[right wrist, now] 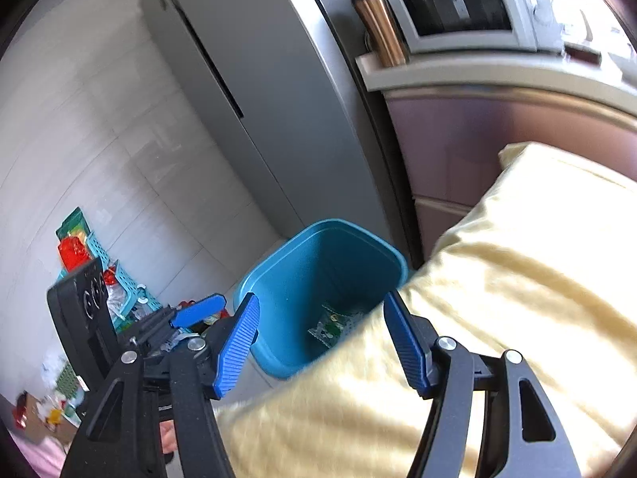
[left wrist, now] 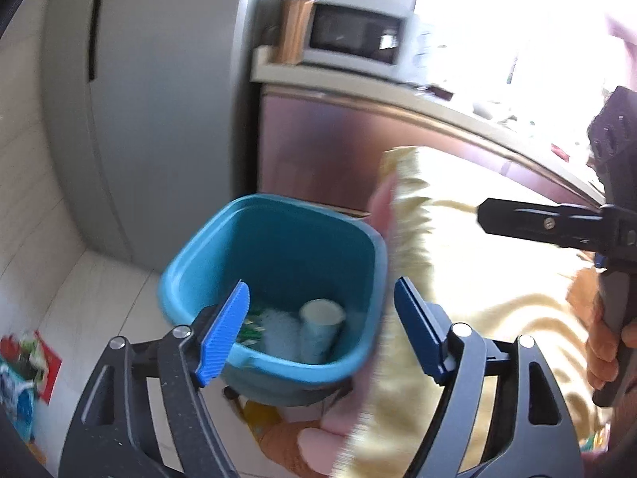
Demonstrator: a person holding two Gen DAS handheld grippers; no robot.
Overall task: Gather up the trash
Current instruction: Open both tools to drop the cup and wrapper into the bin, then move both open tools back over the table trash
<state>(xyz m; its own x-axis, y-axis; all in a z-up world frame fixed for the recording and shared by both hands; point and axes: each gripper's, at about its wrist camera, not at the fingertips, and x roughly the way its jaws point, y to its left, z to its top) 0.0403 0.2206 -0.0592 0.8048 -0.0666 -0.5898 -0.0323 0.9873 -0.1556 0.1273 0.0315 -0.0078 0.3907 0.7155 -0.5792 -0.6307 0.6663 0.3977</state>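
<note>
Through the left wrist camera, my left claw (left wrist: 322,318) stands wide apart over the blue bin (left wrist: 274,239) with nothing between its pads. A paper cup (left wrist: 320,328) and a green wrapper (left wrist: 251,326) lie at the bottom of the bin, so I judge a drop is just done. The right claw (left wrist: 483,215) shows at the right edge, over the yellow cloth (left wrist: 477,279); from here I cannot tell how it stands.

Through the right wrist camera, my right claw (right wrist: 320,338) is parted and empty too, its right finger against the cloth's edge. More litter (right wrist: 75,251) lies on the floor (right wrist: 139,179) to the left, well apart from the bin. Next I'd swing toward that pile, claws kept apart.
</note>
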